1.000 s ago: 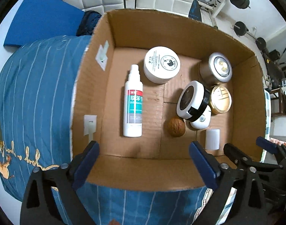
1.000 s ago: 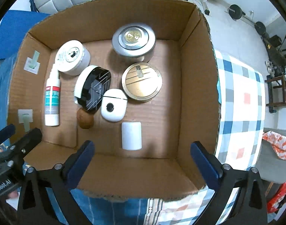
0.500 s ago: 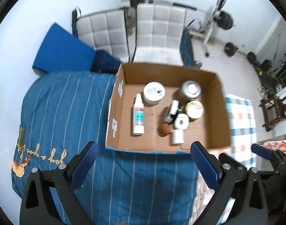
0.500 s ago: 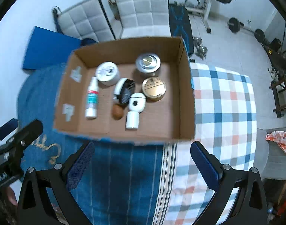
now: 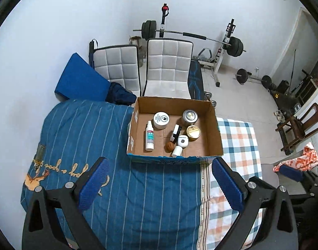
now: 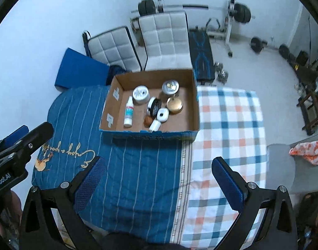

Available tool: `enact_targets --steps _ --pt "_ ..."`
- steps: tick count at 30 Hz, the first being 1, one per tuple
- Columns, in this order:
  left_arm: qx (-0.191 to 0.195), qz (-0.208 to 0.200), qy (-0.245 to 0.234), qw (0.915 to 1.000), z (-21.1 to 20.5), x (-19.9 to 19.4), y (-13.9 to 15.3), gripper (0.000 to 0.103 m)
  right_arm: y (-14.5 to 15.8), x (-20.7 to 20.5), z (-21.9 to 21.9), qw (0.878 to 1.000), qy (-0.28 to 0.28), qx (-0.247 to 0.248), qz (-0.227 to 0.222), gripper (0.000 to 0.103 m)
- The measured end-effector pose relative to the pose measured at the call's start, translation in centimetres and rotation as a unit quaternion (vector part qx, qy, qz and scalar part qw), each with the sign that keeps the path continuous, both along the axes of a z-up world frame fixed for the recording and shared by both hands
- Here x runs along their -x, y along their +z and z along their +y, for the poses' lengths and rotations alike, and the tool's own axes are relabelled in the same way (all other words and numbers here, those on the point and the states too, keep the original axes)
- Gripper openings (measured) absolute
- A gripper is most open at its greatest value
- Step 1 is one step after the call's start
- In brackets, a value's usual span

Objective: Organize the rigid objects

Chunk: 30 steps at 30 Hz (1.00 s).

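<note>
An open cardboard box (image 5: 218,134) (image 6: 195,112) sits on a bed. Inside lie a white spray bottle (image 5: 150,135) (image 6: 128,111), a white jar (image 5: 161,120) (image 6: 141,94), a silver tin (image 5: 189,116) (image 6: 170,87), a gold tin (image 5: 193,132) (image 6: 174,105), a black-and-white case (image 5: 175,133), a white earbud case (image 5: 182,141), a walnut (image 5: 170,146) and a small white cylinder (image 5: 176,151). My left gripper (image 5: 159,182) is open and empty, far back from the box. My right gripper (image 6: 157,182) is open and empty, also far back.
The bed has a blue striped cover (image 5: 86,145) and a checked cover (image 5: 238,143). Two white padded chairs (image 5: 168,66), a blue mat (image 5: 79,81) and a barbell rack (image 5: 221,41) stand behind. A wooden chair (image 5: 300,125) is at the right.
Both grippers have pulled up and far back from the box, from right above its contents to a wide view of the room. Both stayed open and empty.
</note>
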<state>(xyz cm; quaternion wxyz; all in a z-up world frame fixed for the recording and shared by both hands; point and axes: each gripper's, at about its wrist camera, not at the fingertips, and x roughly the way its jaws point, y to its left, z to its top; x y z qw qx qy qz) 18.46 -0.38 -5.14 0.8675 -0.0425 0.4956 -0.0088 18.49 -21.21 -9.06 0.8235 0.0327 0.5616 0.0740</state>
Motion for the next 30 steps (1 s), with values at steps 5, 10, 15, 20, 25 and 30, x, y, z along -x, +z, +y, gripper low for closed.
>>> enact_targets --steps 5,10,15,20,25,30 --pt "-0.008 -0.003 -0.009 0.9999 -0.1 2.2 2.0 0.101 3.4 2.5 0.0 1.000 0.013 0.006 -0.026 0.103" --pt "-0.003 -0.019 -0.005 0.9998 0.0 3.8 3.6 0.101 6.2 3.9 -0.4 0.998 0.006 0.015 -0.060 0.103" --pt "-0.011 -0.029 -0.003 0.9995 -0.3 4.2 4.0 0.101 7.5 4.2 -0.7 0.996 -0.003 0.025 -0.082 0.103" --pt "-0.014 -0.029 -0.002 0.9995 -0.4 4.4 4.1 0.101 7.6 4.0 -1.3 0.995 -0.017 0.035 -0.091 0.103" --pt "-0.017 -0.027 -0.002 0.9995 -0.4 4.5 4.0 0.101 7.8 4.2 -1.8 0.995 -0.026 0.036 -0.095 0.103" --pt "-0.017 -0.031 0.002 0.9994 -0.4 4.7 4.1 0.101 8.1 4.6 -1.7 0.994 -0.028 0.038 -0.102 0.103"
